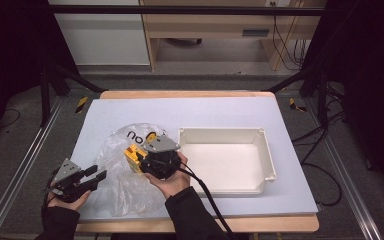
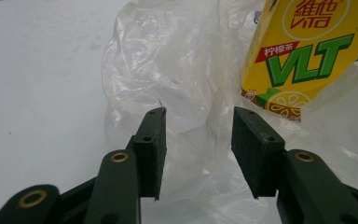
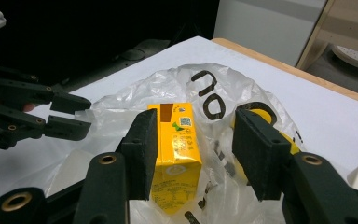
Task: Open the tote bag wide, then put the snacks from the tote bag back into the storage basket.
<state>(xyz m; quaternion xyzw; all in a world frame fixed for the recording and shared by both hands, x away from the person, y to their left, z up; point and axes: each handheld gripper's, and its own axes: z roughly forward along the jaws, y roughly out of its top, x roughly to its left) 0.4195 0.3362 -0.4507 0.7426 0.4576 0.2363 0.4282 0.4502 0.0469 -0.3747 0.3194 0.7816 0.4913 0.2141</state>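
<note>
The yellow cardboard lemon-tea carton [image 3: 176, 154] stands on the crumpled clear plastic bag [image 1: 125, 185], left of the white plastic tray [image 1: 267, 155] on the white tabletop [image 1: 205, 107]. Right tongs [image 3: 193, 156] are spread, gripping nothing; left tongs [image 2: 198, 149] gape before the film. Likely the carton is being freed; next calls for pinning the bag. The left gripper view reads its label.

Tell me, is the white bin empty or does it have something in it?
Empty. In the high view the white bin shows only its bare floor; the yellow drink carton sits outside it, on the plastic bag.
</note>
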